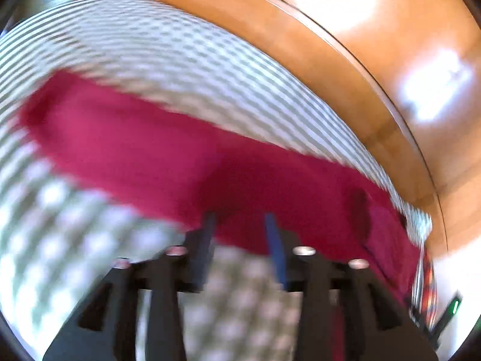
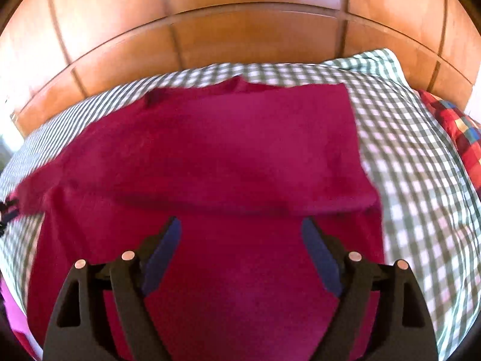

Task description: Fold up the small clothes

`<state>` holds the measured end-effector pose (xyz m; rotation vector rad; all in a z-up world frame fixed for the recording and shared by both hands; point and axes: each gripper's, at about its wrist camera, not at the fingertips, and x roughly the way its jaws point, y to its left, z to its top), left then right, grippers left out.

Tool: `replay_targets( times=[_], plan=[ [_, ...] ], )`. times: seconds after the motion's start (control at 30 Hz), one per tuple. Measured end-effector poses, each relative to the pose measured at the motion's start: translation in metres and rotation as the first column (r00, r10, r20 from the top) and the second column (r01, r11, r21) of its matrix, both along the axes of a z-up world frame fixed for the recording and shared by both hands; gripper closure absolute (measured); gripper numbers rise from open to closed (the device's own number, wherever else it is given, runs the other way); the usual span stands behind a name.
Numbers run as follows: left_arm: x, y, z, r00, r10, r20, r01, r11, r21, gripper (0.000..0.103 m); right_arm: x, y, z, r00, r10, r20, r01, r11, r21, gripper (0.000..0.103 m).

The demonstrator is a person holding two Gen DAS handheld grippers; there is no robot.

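Observation:
A magenta garment (image 2: 216,156) lies spread on the green-and-white checked bedcover (image 2: 415,162), with one layer folded over another. My right gripper (image 2: 242,225) is open and empty, its blue-padded fingers just above the garment's near part. In the blurred left wrist view the same garment (image 1: 168,147) runs as a band across the bedcover (image 1: 186,57). My left gripper (image 1: 239,219) is open with a narrow gap, its fingertips at the garment's near edge, holding nothing that I can see.
A wooden headboard (image 2: 240,39) rises behind the bed and also shows in the left wrist view (image 1: 345,39). A red, yellow and blue plaid cloth (image 2: 460,132) lies at the right edge of the bed. A pink item (image 2: 12,307) sits at the lower left.

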<state>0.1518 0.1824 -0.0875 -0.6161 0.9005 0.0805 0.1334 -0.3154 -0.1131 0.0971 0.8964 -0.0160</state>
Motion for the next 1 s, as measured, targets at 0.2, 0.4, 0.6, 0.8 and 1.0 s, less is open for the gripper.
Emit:
replay_targets(
  times=[0.2, 0.4, 0.6, 0.8, 1.0],
  plan=[
    [-0.051, 0.103, -0.007, 0.965, 0.261, 0.015, -0.258, 0.96, -0.106, 0.051, -0.017, 0.033, -0.027, 1.0, 0.031, 0.003, -0.03, 0.996, -0.087, 0.014],
    [-0.053, 0.156, -0.019, 0.932, 0.36, -0.028, -0.355, 0.898, -0.262, 0.051, -0.016, 0.029, -0.034, 1.0, 0.02, 0.018, -0.018, 0.997, -0.069, 0.011],
    [-0.034, 0.174, -0.027, 0.921, 0.388, -0.038, -0.383, 0.883, -0.272, 0.058, -0.019, 0.033, -0.034, 0.999, 0.021, 0.024, -0.019, 0.996, -0.082, 0.01],
    [-0.01, 0.159, -0.007, 0.944, 0.33, 0.015, -0.321, 0.927, -0.196, 0.097, -0.019, 0.033, -0.034, 0.999, 0.021, 0.028, -0.018, 0.996, -0.085, 0.01],
    [0.005, 0.083, 0.064, 0.966, 0.111, 0.232, -0.057, 0.971, -0.23, 0.097, -0.019, 0.033, -0.034, 0.999, 0.021, 0.03, -0.018, 0.997, -0.079, 0.01]
  ],
)
